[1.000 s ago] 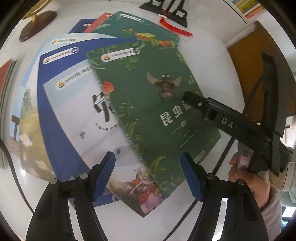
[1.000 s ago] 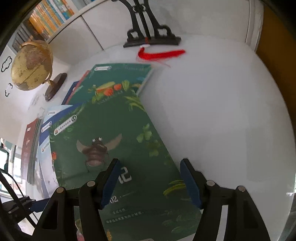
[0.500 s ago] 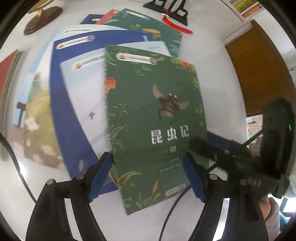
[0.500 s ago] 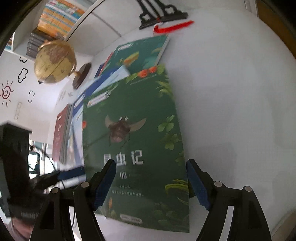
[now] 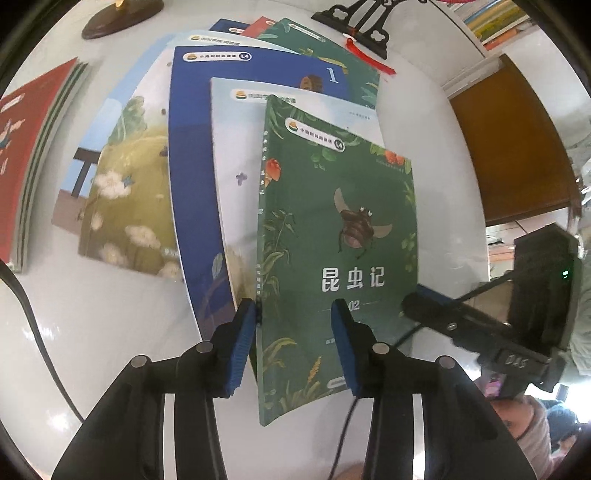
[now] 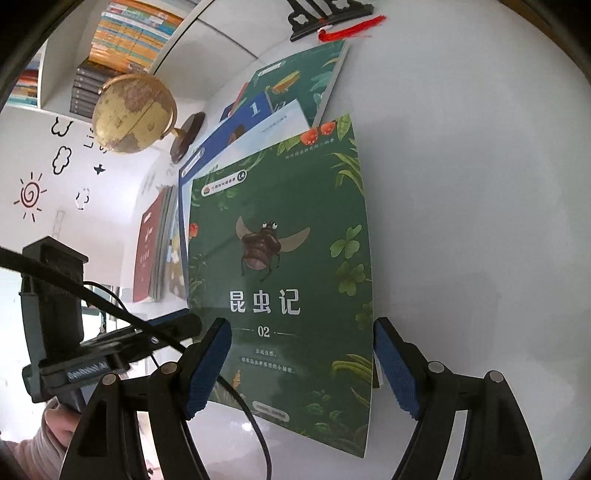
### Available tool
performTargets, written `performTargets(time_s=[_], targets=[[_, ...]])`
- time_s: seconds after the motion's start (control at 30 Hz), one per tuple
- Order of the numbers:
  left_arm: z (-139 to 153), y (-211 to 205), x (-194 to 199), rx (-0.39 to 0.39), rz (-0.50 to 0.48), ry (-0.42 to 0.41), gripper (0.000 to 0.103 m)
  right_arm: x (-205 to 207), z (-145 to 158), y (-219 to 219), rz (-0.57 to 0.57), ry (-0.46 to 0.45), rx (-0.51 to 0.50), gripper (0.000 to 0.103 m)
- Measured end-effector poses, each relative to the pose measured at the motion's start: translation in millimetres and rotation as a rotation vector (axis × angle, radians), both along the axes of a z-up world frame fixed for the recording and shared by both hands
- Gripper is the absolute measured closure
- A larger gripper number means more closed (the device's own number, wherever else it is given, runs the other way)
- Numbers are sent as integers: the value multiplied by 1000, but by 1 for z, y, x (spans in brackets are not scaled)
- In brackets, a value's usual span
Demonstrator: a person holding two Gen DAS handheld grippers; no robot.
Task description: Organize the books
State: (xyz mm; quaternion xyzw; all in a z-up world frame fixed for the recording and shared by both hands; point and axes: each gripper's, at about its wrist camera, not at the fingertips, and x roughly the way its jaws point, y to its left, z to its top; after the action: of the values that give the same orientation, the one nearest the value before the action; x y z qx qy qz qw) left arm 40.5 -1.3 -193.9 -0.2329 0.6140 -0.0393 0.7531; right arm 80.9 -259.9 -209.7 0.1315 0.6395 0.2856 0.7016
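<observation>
A green book with a beetle on its cover (image 5: 343, 229) lies on top of a fanned pile: a pale blue book (image 5: 236, 147), a dark blue book (image 5: 192, 155) and a meadow-picture book (image 5: 125, 192). My left gripper (image 5: 295, 314) hangs over the green book's near left corner with its jaws closing. One pad (image 5: 243, 339) is at the spine edge and the other sits above the cover, so nothing is pinched. My right gripper (image 6: 301, 332) is open and straddles the near end of the same green book (image 6: 280, 258). One of its fingers (image 5: 436, 314) shows at the right.
A stack of red books (image 5: 33, 155) lies at the left on the white table (image 6: 480, 184). A globe (image 6: 133, 114), a black stand (image 5: 362, 22) and a red tassel (image 6: 351, 29) stand at the back. Another green book (image 6: 303, 74) lies behind the pile. A brown door (image 5: 509, 147) is at the right.
The green book has swung straight and slid toward me off the pile. My left jaws have narrowed around its near left corner. The right gripper has come to the book's near end.
</observation>
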Motion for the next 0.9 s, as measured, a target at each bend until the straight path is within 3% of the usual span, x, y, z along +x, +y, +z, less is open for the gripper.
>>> performTargets(time_s=[0.2, 0.37, 0.47, 0.57, 0.63, 0.9], targets=[[1, -7, -11, -14, -37, -14, 65, -14, -2, 0, -4, 1, -14, 25], [-3, -7, -24, -89, -37, -8, 65, -20, -1, -6, -24, -5, -24, 25], [-5, -18, -25, -15, -65, -8, 65, -24, -1, -8, -39, 4, -13, 25], [-6, -35, -21, 140, -121, -7, 65, -29, -1, -4, -35, 8, -20, 25], [-9, -41, -20, 195, -138, -13, 65, -35, -1, 0, -19, 5, -31, 25], [-13, -42, -14, 228, -132, -65, 65, -44, -3, 0, -26, 5, -21, 25]])
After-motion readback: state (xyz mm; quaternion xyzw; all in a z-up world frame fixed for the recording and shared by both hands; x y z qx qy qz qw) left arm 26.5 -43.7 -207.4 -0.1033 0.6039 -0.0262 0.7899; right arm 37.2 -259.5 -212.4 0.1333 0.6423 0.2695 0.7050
